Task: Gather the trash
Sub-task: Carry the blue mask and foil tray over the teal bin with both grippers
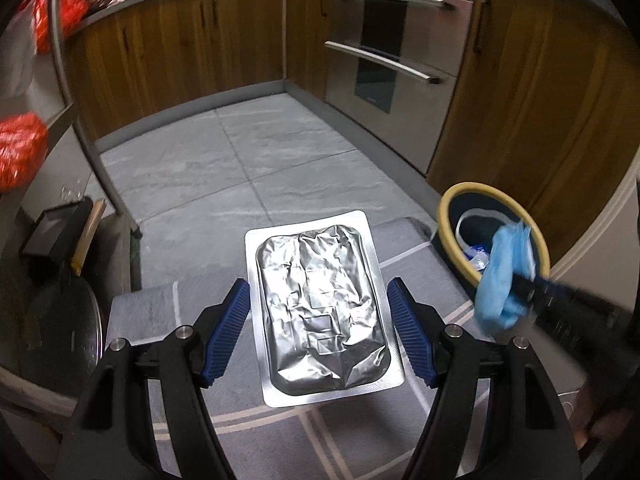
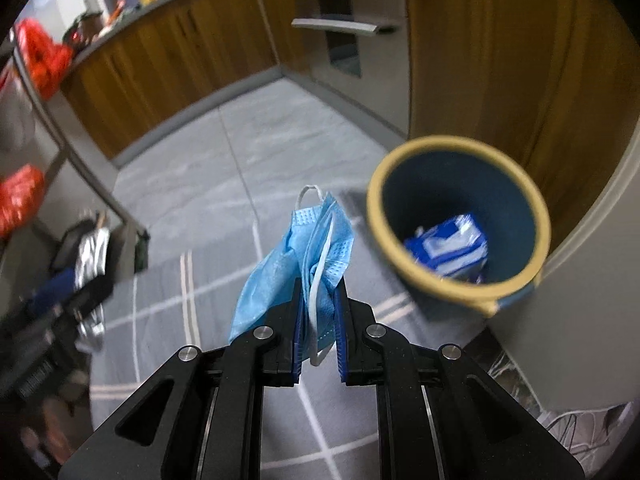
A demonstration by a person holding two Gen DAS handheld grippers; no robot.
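Right gripper: blue-padded jaws pinched narrow on a crumpled light-blue disposable face mask, white ear loop dangling down between the pads. Mask sticks up and leftward out of the jaws, held in the air above the grey rug with pale grid lines. In the left wrist view the same mask shows blurred at the tip of the right gripper, just over the near rim of the bin.

Left gripper: jaws spread wide, one blue ribbed pad on each side of a flat rectangular silver foil blister pack with crinkled centre and smooth border. Pads sit close to its long edges; contact cannot be told. Whether the pack lies on the rug or hangs above it is unclear.

Round dark-blue waste bin with yellow rim stands right of the mask, near the wooden cabinet. Inside it: a blue-and-white carton or wrapper. In the left view the bin holds white and blue scraps.

Beyond: grey stone floor tiles, stainless oven with two bar handles, red bags on a rack at left.
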